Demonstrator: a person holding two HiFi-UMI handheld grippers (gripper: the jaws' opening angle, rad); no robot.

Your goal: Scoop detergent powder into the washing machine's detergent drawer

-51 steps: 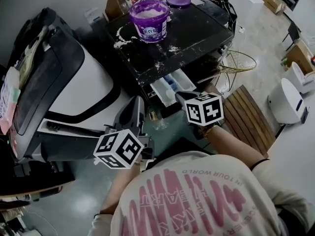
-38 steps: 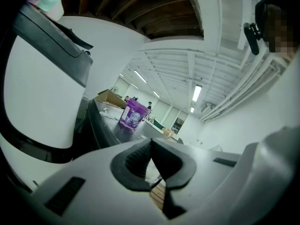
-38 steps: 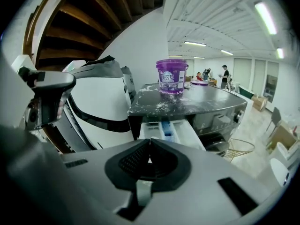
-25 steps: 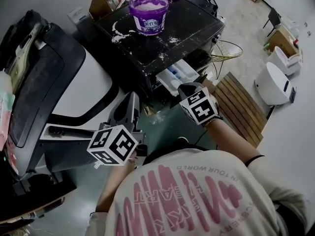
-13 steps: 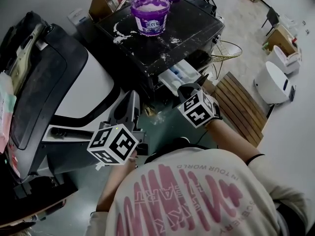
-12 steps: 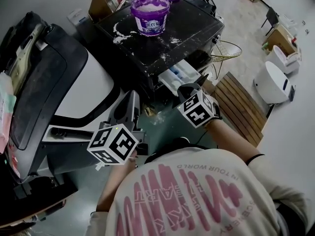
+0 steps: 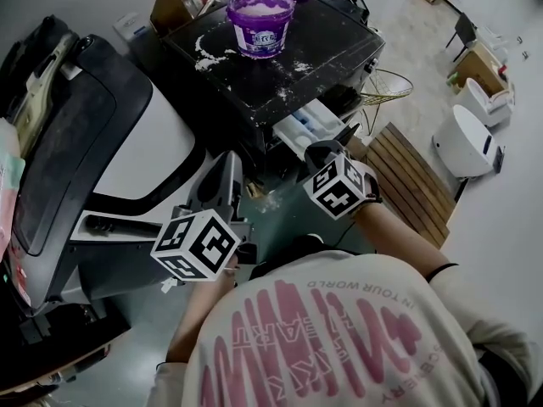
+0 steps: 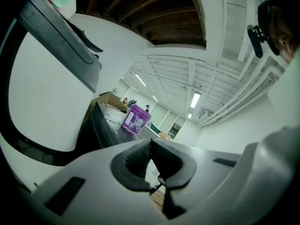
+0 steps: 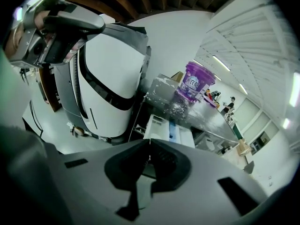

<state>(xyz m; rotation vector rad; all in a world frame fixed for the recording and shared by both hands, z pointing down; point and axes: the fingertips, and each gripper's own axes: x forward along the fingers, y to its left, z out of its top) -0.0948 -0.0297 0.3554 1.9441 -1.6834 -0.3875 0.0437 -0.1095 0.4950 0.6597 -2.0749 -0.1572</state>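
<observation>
Two closed: left gripper [image 8: 151,142], right gripper [image 9: 149,143] | detergent drawer [image 9: 161,125] just beyond right.

A workshop-like test hall is shown — strip lights [image 8: 195,99] are seen on a white ceiling [image 8: 173,74], cardboard boxes [image 7: 165,11] beside a washing machine [image 7: 331,36].

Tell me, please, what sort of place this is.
Probably a lab or workshop hall, not a home: the washer stands on open floor among cardboard boxes, under long ceiling lights.
</observation>
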